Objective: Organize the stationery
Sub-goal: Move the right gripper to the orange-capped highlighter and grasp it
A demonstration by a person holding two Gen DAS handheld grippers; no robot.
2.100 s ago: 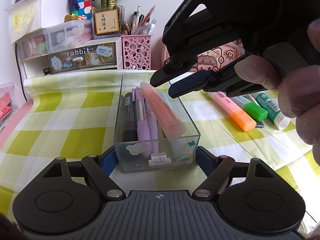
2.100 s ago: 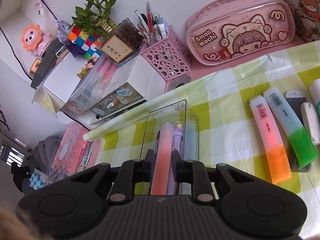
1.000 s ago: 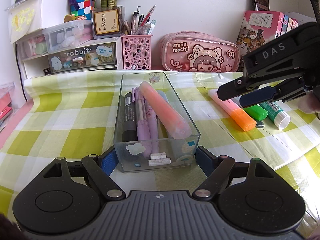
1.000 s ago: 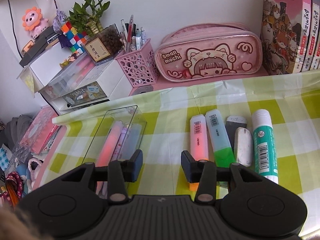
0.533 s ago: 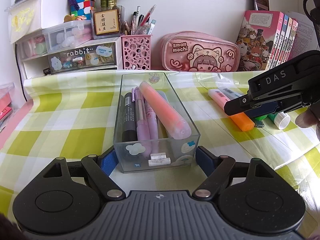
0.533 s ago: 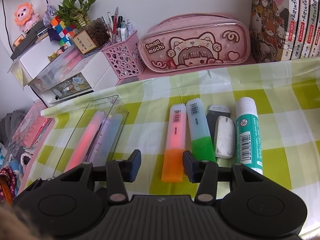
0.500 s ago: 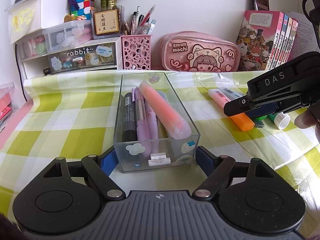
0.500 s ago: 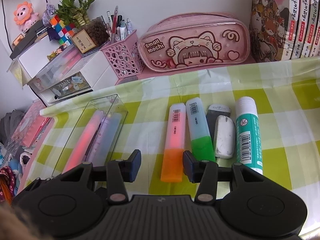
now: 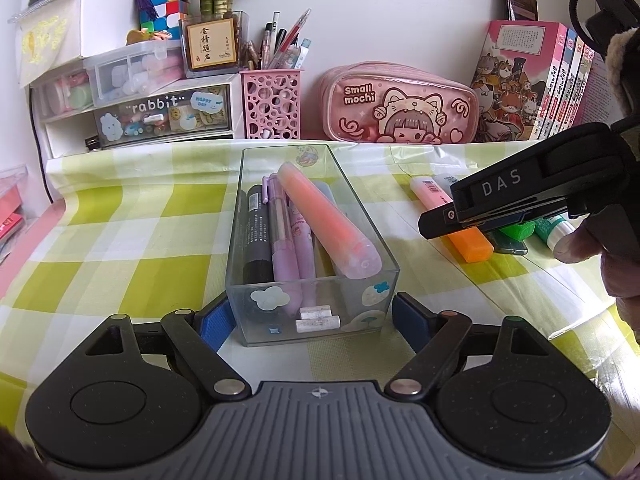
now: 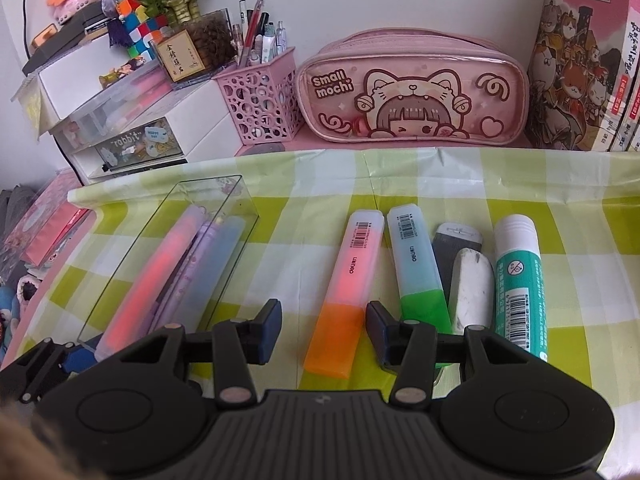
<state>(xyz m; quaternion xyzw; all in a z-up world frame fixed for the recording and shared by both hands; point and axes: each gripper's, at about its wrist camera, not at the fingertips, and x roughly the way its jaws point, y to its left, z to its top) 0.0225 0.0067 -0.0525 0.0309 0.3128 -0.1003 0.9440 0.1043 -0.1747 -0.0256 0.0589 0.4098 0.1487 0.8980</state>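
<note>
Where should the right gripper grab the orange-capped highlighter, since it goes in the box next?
Grip the orange-capped pink highlighter across its flat body just above the cap, coming from above on the near end. It lies flat, lengthwise between the open right gripper, with a clear gap to the green-capped highlighter beside it.
</note>
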